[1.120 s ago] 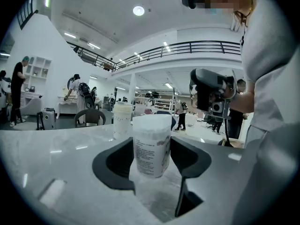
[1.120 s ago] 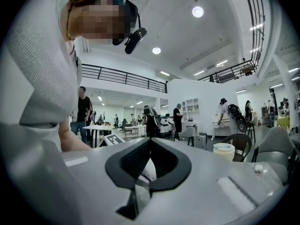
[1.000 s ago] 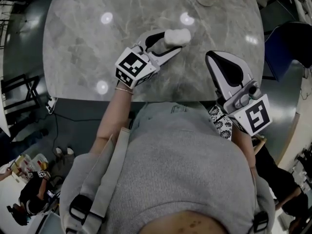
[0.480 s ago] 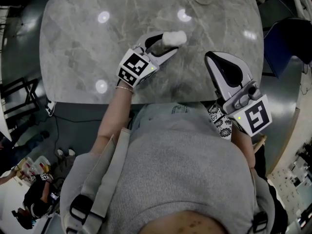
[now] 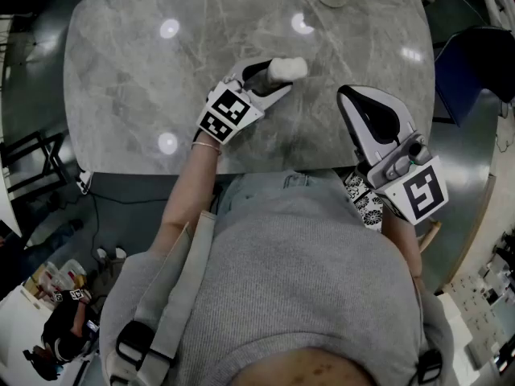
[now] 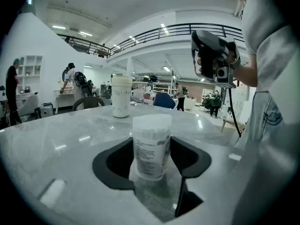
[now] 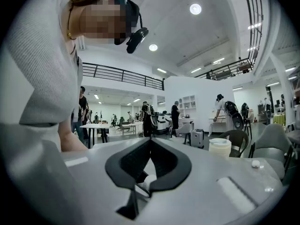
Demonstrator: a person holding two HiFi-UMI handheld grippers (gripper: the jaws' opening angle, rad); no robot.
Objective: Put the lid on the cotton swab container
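Two grippers in shot. Your left gripper (image 5: pixel 273 77) has come down toward the grey marble tabletop (image 5: pixel 129 79) since a second ago, jaws clamped on the small white labelled cylindrical cotton swab container (image 6: pixel 151 146). It's upright, base at or just above the table, contact unclear. Your right gripper (image 5: pixel 348 96) waits by the near table edge, jaws fully together, nothing gripped. No lid in either gripper. Likely you're setting the container down, so capping isn't done yet.
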